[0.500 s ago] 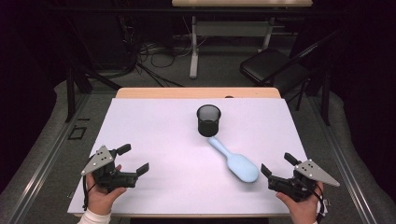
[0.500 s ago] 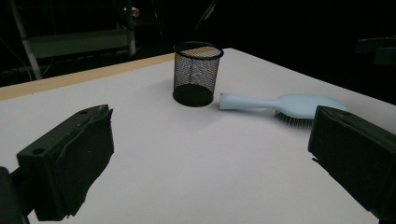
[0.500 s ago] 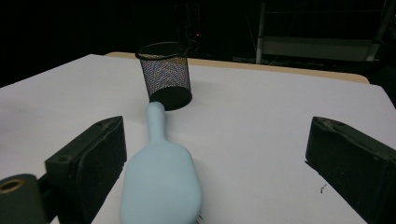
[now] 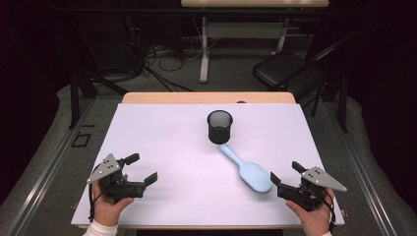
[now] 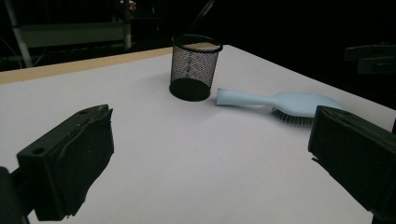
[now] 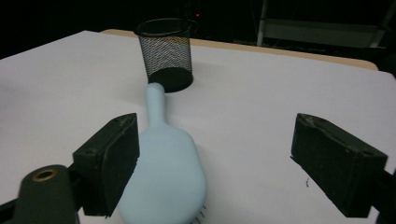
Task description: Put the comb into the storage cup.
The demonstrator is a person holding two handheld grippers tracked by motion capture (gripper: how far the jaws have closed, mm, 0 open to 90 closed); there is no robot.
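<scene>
Two empty grippers wait at the near edge, a pale blue hairbrush between them and a mesh cup.

The hairbrush (image 4: pixel 247 171) lies bristles down, right of centre in the high view, its handle tip almost touching the black mesh cup (image 4: pixel 219 126), though contact is hard to judge. The right gripper (image 4: pixel 284 177), lower right, has its jaws spread wide just beside the brush head. The left gripper (image 4: pixel 141 169), lower left, is equally wide and well apart from it. The brush looks light, rigid and smooth, probably plastic; the narrow handle seems the surest hold, since the rounded back could slip.
</scene>
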